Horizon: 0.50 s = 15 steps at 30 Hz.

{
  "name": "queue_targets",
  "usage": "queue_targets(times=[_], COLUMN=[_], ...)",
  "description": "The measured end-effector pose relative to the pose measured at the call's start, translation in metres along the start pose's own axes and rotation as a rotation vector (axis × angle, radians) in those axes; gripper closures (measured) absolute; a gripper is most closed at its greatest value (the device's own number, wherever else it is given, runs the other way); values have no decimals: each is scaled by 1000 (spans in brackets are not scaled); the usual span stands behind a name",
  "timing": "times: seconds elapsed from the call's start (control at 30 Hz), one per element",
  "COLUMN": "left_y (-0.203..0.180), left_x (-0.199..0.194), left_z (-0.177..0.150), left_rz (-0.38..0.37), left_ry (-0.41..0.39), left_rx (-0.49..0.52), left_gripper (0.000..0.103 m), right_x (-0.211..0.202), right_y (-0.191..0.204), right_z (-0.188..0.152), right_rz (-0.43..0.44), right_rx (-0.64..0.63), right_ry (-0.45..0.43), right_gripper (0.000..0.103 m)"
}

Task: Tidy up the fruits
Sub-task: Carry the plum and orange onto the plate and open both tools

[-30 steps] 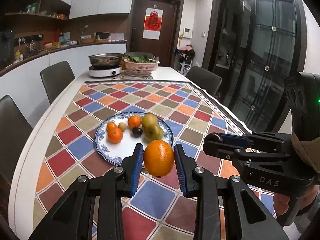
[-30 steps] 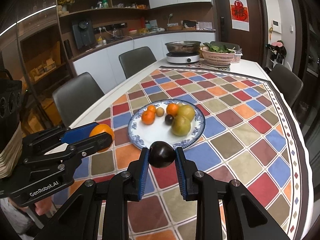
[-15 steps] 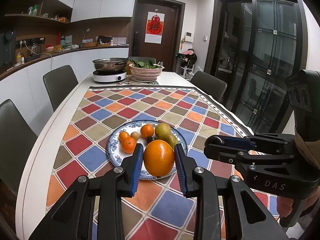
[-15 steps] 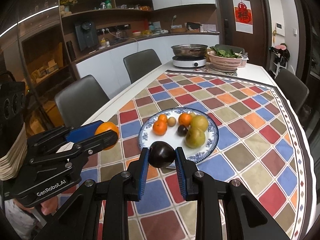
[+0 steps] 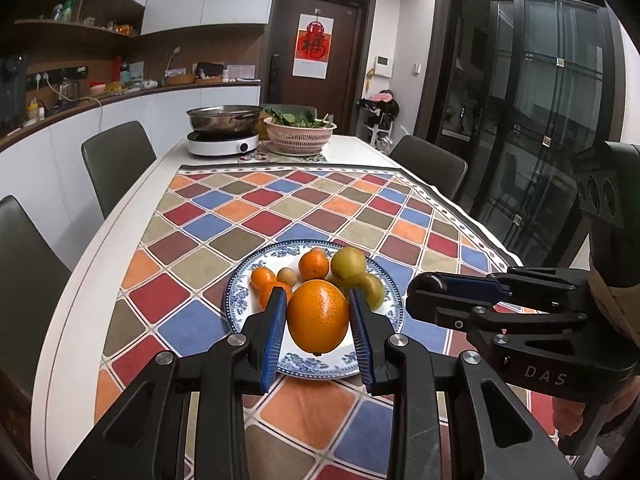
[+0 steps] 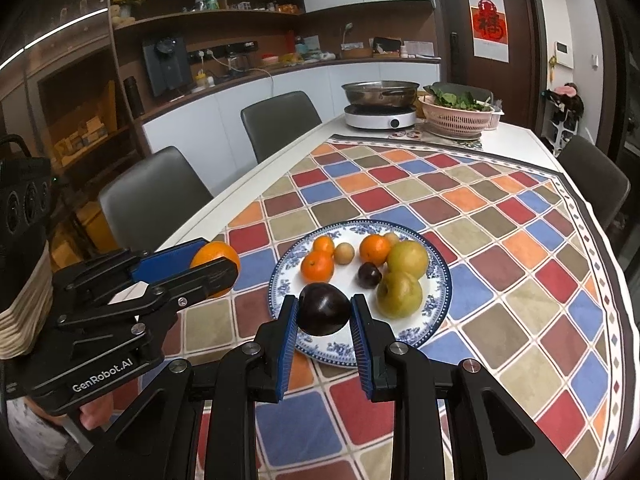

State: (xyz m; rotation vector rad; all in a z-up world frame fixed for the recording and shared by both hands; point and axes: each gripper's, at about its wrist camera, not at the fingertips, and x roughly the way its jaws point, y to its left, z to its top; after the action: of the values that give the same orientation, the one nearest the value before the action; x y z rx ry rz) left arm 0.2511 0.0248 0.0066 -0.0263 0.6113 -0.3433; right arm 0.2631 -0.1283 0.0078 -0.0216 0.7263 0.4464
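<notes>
Left gripper (image 5: 318,322) pinches a large orange (image 5: 318,316) between its blue pads, held above the near rim of the blue-patterned plate (image 6: 438,312). Right gripper (image 6: 324,316) is clamped on a dark plum (image 6: 323,309), also over the plate's near edge, to the orange's right. On the plate lie three small oranges (image 6: 318,266), two yellow-green pears (image 6: 399,294), a small dark plum (image 6: 369,275) and a small tan fruit (image 6: 344,253). Beneath the plate spreads a checkered tablecloth (image 6: 500,280); beyond it, at the table's far end, stand a pot on a cooker (image 6: 380,110) and a pink basket of greens (image 6: 458,118).
</notes>
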Motion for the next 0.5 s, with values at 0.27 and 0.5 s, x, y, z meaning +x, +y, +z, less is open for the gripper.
queue_targets(times=[0.27,0.5], left_y=[13,21], left_x=[30,56], left_z=[2,-2], left_rz=[-14,-21], left_ry=[41,90], left_rx=[-8,-17], left_gripper=[71,71], right_x=[30,56], right_y=[-8,-16], right_z=[4,3], right_rz=[-7,-6], right_rx=[4,5], right_ry=[37,75], right_gripper=[76,76])
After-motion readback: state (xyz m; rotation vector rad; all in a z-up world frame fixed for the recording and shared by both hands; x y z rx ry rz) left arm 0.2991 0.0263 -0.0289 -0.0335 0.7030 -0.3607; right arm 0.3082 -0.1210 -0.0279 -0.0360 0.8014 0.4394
